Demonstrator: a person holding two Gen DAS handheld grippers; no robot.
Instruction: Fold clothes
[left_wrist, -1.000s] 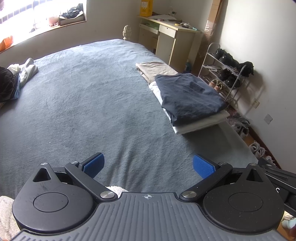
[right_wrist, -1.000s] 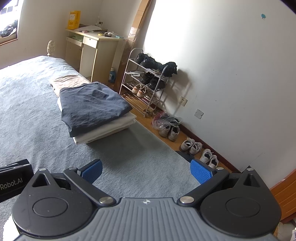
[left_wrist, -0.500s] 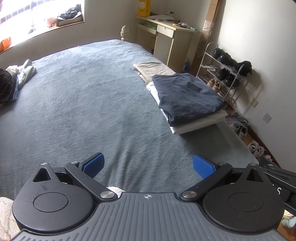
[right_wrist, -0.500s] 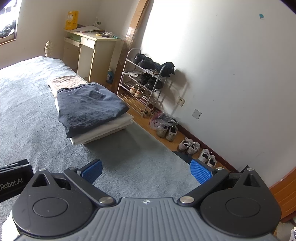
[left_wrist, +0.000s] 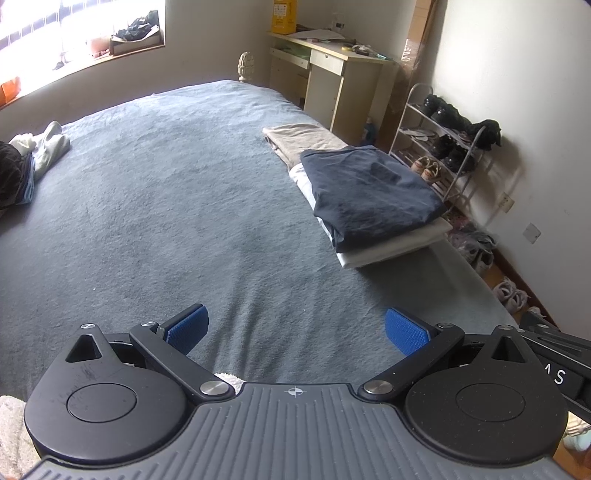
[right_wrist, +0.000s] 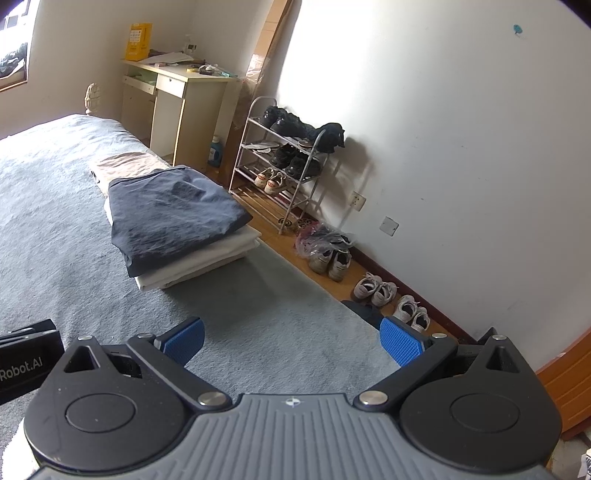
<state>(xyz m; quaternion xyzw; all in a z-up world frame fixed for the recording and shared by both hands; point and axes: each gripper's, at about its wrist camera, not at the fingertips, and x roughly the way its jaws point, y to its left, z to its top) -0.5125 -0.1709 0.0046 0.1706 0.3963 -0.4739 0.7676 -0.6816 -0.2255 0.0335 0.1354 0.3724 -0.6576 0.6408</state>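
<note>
At the right edge of the bed (left_wrist: 155, 206), a folded navy top (left_wrist: 373, 192) is laid on a folded white cloth (left_wrist: 395, 245). A folded tan cloth (left_wrist: 299, 138) is laid just behind them. More clothes (left_wrist: 26, 158) are piled at the far left of the bed.

The left gripper (left_wrist: 295, 330) is held above the blanket with its jaws wide and nothing between them. The right gripper (right_wrist: 291, 338) is held the same way, jaws wide, nothing gripped. "Robot.AI" can be read on the black part (right_wrist: 27, 360) at the left of the right view.

A desk (right_wrist: 177, 107) with a yellow box (right_wrist: 137, 41) is seen past the bed. A shoe rack (right_wrist: 288, 162) is stood by the wall, and shoes (right_wrist: 373, 290) are left on the floor.
</note>
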